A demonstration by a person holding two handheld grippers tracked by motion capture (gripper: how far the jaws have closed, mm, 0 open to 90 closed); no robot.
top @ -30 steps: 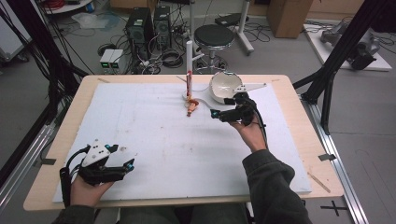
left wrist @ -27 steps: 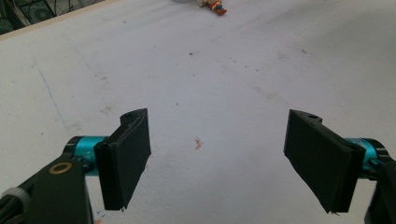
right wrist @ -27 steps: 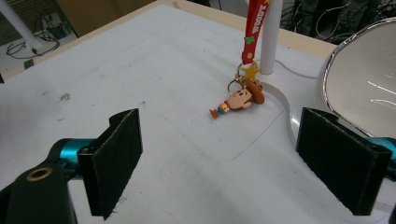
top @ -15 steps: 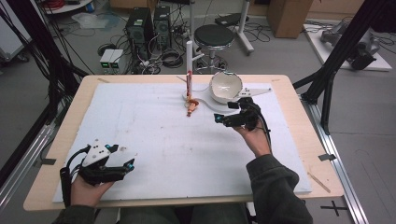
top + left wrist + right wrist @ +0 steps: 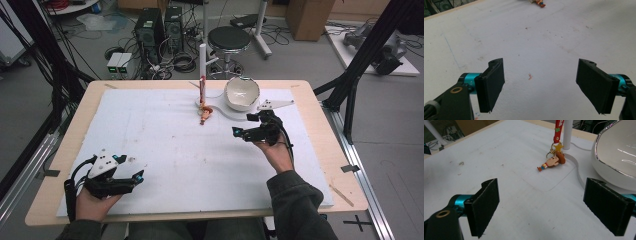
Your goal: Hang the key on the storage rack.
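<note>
A small cowboy figure keychain [image 5: 552, 162] on a red strap [image 5: 557, 127] lies on the white mat beside a white upright post [image 5: 203, 70]; it also lies at the far middle of the table in the high view, keychain [image 5: 205, 114]. A white bowl [image 5: 242, 93] sits tilted just right of it. My right gripper [image 5: 247, 124] is open, a short way right and nearer than the keychain, nothing between its jaws. My left gripper [image 5: 131, 168] rests open at the near left of the mat, empty. In the left gripper view the keychain [image 5: 540, 3] lies far off.
The white mat [image 5: 175, 145] covers most of the wooden table [image 5: 320, 125]. A flat white base plate [image 5: 225, 110] lies under the post and bowl. A stool and computer towers stand on the floor beyond the far edge.
My right gripper has drawn back from beside the bowl toward the near side of the table. The left gripper has stayed put.
</note>
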